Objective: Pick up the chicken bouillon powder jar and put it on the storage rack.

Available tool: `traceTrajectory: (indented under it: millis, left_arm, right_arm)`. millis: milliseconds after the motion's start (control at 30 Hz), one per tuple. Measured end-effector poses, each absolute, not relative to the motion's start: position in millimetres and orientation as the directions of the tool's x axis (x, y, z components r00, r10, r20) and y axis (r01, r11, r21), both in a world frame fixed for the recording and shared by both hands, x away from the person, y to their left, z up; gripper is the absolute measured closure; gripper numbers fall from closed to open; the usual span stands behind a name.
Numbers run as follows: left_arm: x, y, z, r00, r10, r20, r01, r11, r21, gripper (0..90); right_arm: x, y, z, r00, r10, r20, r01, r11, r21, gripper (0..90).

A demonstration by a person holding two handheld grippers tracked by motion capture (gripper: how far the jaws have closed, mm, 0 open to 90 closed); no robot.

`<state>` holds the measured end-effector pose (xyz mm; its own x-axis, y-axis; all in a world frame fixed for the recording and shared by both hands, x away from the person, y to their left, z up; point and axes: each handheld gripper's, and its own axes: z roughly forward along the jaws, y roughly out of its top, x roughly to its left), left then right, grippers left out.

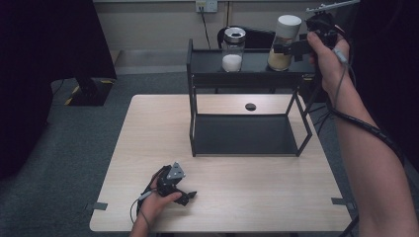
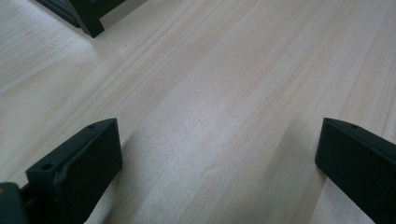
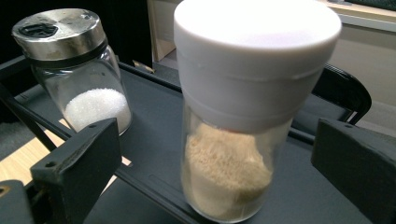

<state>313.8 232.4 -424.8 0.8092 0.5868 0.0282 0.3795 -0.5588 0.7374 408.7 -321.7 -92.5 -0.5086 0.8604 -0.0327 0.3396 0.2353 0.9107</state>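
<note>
The right gripper point(image 3: 219, 154), jaws wide apart, flanks the white-capped jar point(image 3: 243, 116) without touching; the left gripper point(image 2: 219, 154) rests open on the surface point(image 2: 210, 93) at 7 o'clock.

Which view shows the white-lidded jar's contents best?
The right gripper view: the white-lidded jar stands close between open jaws, its tan powder plain. The high view shows it small on the rack's top shelf.

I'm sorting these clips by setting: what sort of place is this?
Probably an office or lab test room, not a kitchen: grey carpet, a wall socket, and a bare wooden table holding a black shelf rack.
</note>
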Motion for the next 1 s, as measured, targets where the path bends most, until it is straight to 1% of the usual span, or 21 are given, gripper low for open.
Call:
traceTrajectory:
  millis: [467,1000]
  left_arm:
    - [313.8,232.4,-424.7,0.809,0.587,0.028,0.379,-0.559,0.737,0.0]
    - [313.8,232.5,-424.8,0.809,0.587,0.029,0.379,-0.559,0.737,0.0]
  right_arm:
    - [393.1,-323.6,-103.2,-0.52,0.853,-0.028,0.337,0.236,0.912,1.2]
    - [380.9,-326.1,-127.0,-0.538,0.843,-0.009,0.338,0.225,0.914,0.8]
